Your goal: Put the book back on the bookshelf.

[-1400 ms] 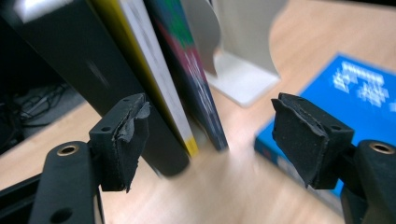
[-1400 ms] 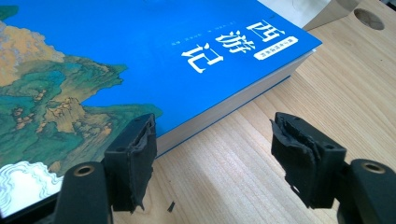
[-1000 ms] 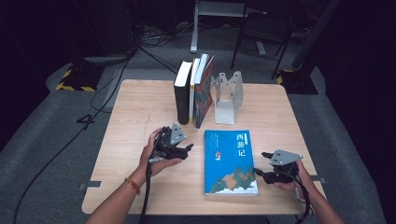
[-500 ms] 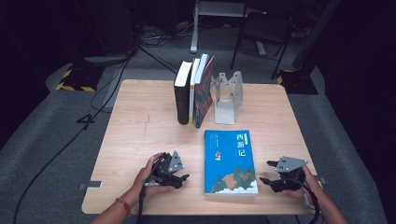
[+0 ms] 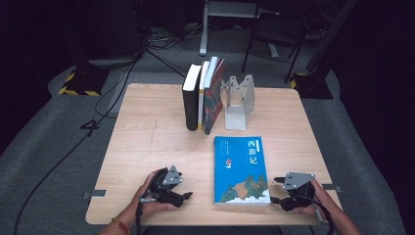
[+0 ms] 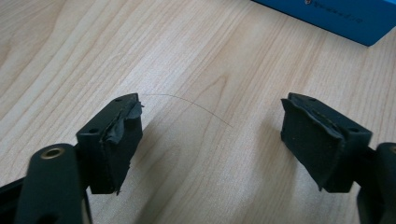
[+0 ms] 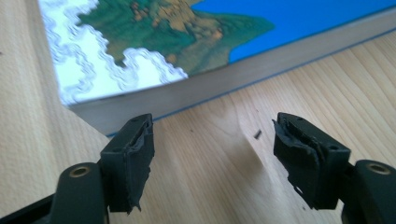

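Wooden desk (image 5: 147,142) carries everything I work with: three upright books (image 5: 201,95) at the far side with a metal bookend (image 5: 238,100) just beside them, and the blue book (image 5: 241,169) lying flat, cover up, near my edge. My judgement is that little of the job is done; if it is meant to join the row, the blue book has yet to be lifted, stood up and carried over. Its long axis runs from my edge towards the far side, title end away from me, illustrated end nearest. My left gripper (image 5: 183,196) rests on the desk left of it, well apart, fingers (image 6: 116,140) spread wide and holding nothing. My right gripper (image 5: 276,191) sits just beside the near right corner, fingers (image 7: 135,154) equally wide and empty, one close to the page edge
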`<state>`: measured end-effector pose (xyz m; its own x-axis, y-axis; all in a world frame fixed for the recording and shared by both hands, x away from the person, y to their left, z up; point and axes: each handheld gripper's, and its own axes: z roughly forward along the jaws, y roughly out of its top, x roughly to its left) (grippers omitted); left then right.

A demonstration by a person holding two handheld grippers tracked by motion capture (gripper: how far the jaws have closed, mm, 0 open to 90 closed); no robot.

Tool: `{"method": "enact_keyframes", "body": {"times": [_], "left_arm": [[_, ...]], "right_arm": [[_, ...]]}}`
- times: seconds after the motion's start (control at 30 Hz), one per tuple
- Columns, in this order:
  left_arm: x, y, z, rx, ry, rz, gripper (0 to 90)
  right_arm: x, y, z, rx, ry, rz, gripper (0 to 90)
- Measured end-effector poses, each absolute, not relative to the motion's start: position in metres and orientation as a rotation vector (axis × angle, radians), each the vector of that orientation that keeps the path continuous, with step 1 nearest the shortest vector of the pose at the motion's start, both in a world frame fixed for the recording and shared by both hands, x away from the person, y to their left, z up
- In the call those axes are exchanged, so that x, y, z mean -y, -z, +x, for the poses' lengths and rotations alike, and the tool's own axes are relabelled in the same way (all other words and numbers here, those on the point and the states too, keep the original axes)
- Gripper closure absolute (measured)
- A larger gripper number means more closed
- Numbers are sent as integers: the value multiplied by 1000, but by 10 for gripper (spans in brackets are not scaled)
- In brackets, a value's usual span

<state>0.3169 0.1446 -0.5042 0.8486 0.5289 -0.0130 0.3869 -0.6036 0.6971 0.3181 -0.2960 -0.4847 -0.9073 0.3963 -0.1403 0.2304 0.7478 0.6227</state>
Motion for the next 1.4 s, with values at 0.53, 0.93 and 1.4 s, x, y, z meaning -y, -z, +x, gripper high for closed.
{"method": "enact_keyframes", "body": {"times": [0.53,0.93,1.4], "left_arm": [[-143,504,318,-647,-242,2300,175],[-133,502,315,-688,-245,2322,152],[-72,471,294,-475,-147,2259,161]], "right_arm": [[298,478,319,-2658,-970,505,316],[288,470,319,-2606,-1059,522,314],[284,456,319,-2521,-1169,570,299]]}}
